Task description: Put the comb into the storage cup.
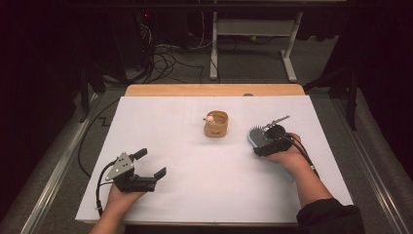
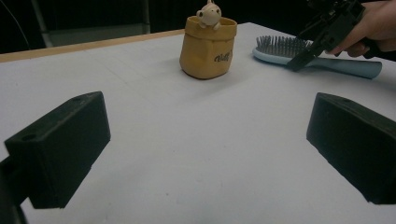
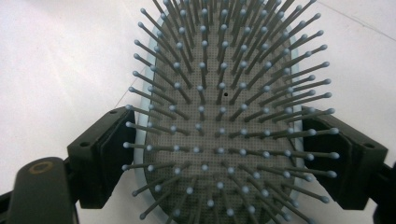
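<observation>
Hairbrush (image 3: 219, 121) lay bristles-up on the white table sheet (image 1: 185, 161), on the right side, just to the right of a small tan pouch (image 1: 216, 124). That pouch stood upright with its mouth open; a little cream-coloured figure (image 2: 208, 12) peeked over its rim, head above the edge. What else the pouch held could not be made out.

Seen from the left gripper view, the brush had a pale blue body (image 2: 327, 63) with a long handle reaching away to the right and an oval head at the pouch end. Its cushion was a grey dotted pad, thick with dark grey pins that each ended in a pale blue ball tip.

The right gripper (image 3: 224, 154) was down over the head of the brush, one black jaw at each long edge, with the head between them. The left-hand jaw sat right against the blue rim; whether the pads actually pressed on it was hard to tell.

The left gripper (image 1: 151, 165) rested on the sheet near the front left, well apart from brush and pouch, its jaws spread wide with only bare sheet between them.
</observation>
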`<state>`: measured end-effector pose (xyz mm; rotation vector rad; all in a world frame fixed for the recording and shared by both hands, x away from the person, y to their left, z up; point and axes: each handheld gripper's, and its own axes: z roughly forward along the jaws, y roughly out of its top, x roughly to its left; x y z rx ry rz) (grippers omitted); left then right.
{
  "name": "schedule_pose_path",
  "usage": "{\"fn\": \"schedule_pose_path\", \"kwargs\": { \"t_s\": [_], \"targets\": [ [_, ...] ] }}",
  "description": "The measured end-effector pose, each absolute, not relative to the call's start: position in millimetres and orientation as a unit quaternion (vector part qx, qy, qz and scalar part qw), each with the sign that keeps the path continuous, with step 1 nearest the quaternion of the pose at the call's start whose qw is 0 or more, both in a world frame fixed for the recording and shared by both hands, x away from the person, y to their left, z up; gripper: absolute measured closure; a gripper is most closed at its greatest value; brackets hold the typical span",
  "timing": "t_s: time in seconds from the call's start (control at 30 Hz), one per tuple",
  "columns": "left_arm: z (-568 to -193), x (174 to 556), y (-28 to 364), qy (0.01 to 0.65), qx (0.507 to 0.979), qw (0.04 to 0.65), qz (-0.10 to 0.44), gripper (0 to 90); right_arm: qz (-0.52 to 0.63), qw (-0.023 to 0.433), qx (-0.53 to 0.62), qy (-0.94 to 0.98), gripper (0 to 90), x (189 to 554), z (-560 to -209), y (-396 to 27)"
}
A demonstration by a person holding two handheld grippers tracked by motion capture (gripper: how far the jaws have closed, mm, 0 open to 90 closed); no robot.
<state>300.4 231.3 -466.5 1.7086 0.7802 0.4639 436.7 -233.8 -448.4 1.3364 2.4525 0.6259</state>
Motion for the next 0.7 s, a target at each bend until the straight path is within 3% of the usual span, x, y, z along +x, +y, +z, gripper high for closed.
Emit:
{"fn": "schedule_pose_path", "kwargs": {
  "t_s": [0.7],
  "targets": [
    [-466.6, 300.0, 231.0, 0.331, 0.729, 0.566, 0.199, 0.5, 0.199, 0.134, 0.466, 0.852, 19.8, 438.6, -445.8, -230.2]
  ]
}}
